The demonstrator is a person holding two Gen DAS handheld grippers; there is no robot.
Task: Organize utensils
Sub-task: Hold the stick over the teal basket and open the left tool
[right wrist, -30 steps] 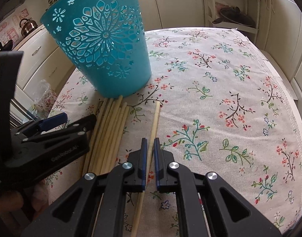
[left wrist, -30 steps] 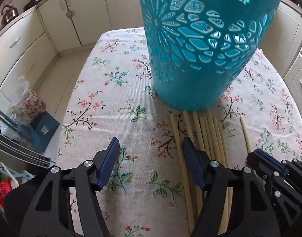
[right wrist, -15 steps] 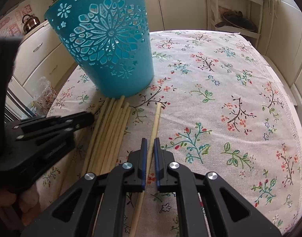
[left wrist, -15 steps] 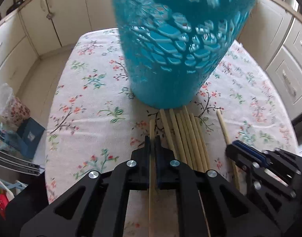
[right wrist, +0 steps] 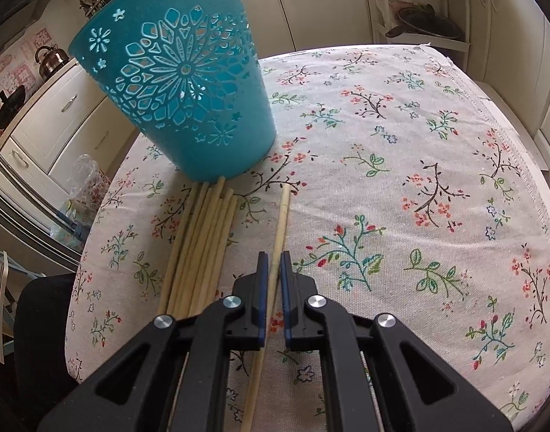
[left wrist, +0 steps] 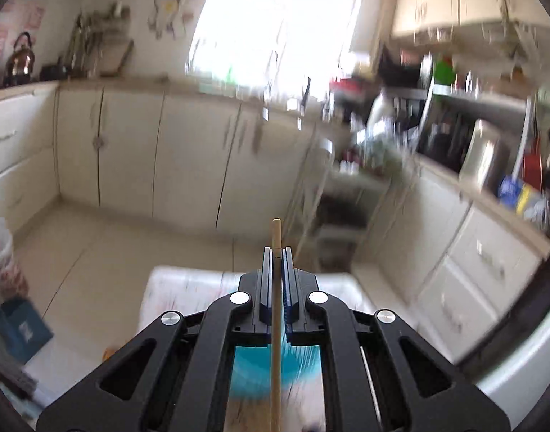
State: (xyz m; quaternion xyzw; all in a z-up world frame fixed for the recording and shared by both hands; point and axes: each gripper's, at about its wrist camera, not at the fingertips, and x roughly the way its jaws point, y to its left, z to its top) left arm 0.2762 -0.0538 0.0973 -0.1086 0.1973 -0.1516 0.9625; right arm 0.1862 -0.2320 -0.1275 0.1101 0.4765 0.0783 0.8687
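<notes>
My left gripper [left wrist: 276, 252] is shut on a wooden chopstick [left wrist: 276, 234] and is raised high and tilted up; the stick's tip pokes out past the fingertips. The turquoise cut-out basket [left wrist: 296, 360] shows blurred below it. In the right wrist view the basket [right wrist: 188, 97] stands on the floral tablecloth [right wrist: 401, 165]. A bundle of several chopsticks [right wrist: 203, 241] lies in front of it. My right gripper [right wrist: 271, 257] is shut on a single chopstick [right wrist: 281, 216] that lies on the cloth beside the bundle.
Cream kitchen cabinets [left wrist: 188, 154] run along the far wall, with a metal rack [left wrist: 339, 208] of clutter to the right. A kettle [right wrist: 52, 61] sits on the left counter. A plastic bag [right wrist: 84, 183] and a fridge edge lie beyond the table's left side.
My left gripper, shut on its chopstick, has lifted off the table and swung upward, leaving the right wrist view. The right gripper stays shut on its chopstick, hardly moved.
</notes>
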